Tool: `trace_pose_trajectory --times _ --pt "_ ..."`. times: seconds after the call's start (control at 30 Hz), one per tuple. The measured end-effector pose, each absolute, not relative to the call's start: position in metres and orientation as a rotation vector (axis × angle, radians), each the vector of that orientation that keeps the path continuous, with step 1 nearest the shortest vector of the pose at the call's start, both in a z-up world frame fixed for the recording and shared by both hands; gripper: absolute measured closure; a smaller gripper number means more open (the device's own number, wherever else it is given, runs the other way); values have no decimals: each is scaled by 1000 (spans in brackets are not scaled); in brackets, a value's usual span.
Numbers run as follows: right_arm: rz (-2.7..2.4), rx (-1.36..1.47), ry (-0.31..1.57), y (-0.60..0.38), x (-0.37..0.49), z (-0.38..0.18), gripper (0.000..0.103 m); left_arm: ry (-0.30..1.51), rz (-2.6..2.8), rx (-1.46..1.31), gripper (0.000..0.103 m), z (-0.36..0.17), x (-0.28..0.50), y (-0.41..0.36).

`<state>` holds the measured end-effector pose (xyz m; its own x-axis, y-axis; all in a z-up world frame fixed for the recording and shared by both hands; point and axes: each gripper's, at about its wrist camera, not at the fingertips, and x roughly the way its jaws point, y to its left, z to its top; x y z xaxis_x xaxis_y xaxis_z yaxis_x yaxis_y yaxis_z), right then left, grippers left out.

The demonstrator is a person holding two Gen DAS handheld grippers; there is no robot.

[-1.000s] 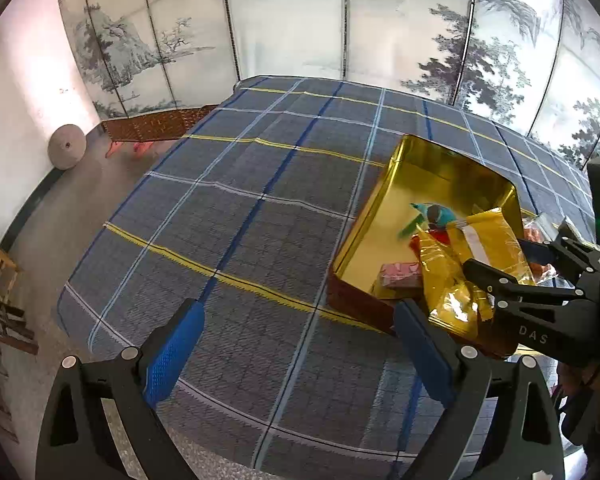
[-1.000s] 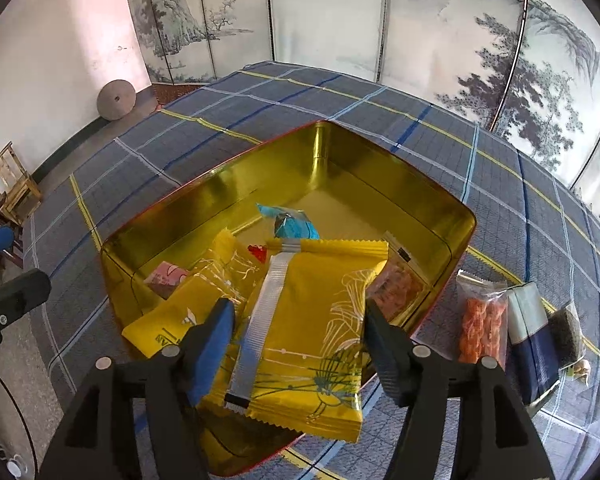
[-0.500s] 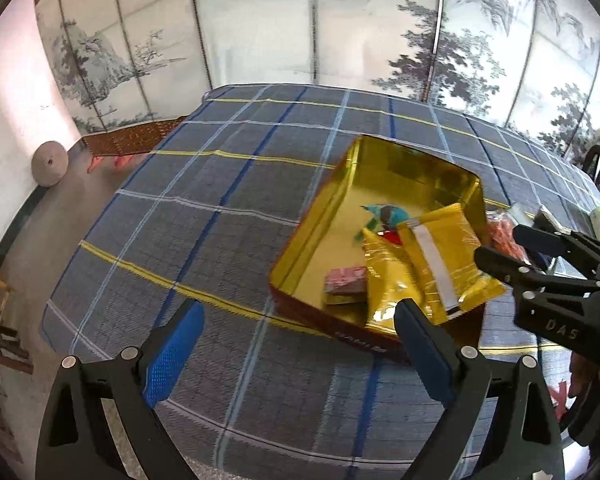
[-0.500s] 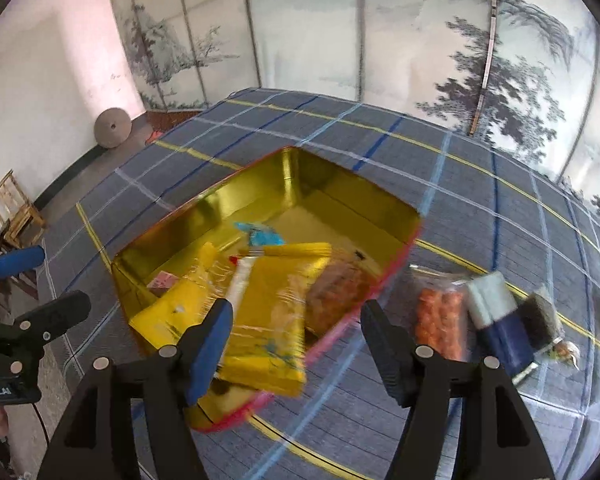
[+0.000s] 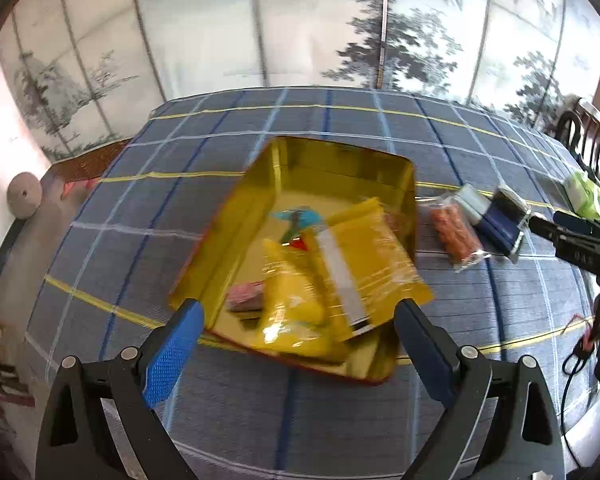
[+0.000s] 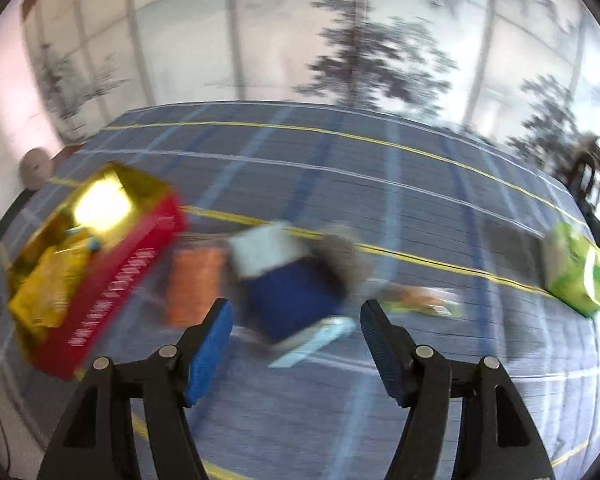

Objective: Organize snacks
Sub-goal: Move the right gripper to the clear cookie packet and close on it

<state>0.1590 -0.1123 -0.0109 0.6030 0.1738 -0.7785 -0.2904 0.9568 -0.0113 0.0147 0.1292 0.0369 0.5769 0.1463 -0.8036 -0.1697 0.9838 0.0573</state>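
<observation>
A gold tin [image 5: 260, 216] with red outer walls [image 6: 112, 280] sits on the blue checked cloth. It holds two yellow packets [image 5: 364, 256], a blue sweet and a pink packet. My left gripper [image 5: 298, 354] hangs open over the tin's near edge, holding nothing. To the right of the tin lie an orange snack packet [image 5: 454, 232] and a blue-and-white packet [image 5: 500, 224]. My right gripper [image 6: 296, 350] is open just short of the blue-and-white packet [image 6: 292, 300], the orange packet [image 6: 192, 284] to its left. The right wrist view is blurred by motion.
A green packet [image 6: 576, 276] lies at the far right of the table, and a small orange-green wrapper [image 6: 420, 300] lies right of the blue packet. A painted folding screen stands behind the table. Dark chairs [image 5: 588, 136] stand at the right edge.
The right gripper has swung right, from over the tin to over the loose packets; the big yellow packet stays lying in the tin. The left gripper has shifted right, bringing the tin to mid-view.
</observation>
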Motion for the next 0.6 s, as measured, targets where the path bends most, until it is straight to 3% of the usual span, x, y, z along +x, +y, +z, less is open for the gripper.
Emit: trace_pose_trajectory --times 0.23,0.6 --pt "355 -188 881 -165 190 -23 35 962 134 29 8 35 37 90" --pt "735 -496 975 -157 235 -43 35 1010 87 96 8 29 69 37"
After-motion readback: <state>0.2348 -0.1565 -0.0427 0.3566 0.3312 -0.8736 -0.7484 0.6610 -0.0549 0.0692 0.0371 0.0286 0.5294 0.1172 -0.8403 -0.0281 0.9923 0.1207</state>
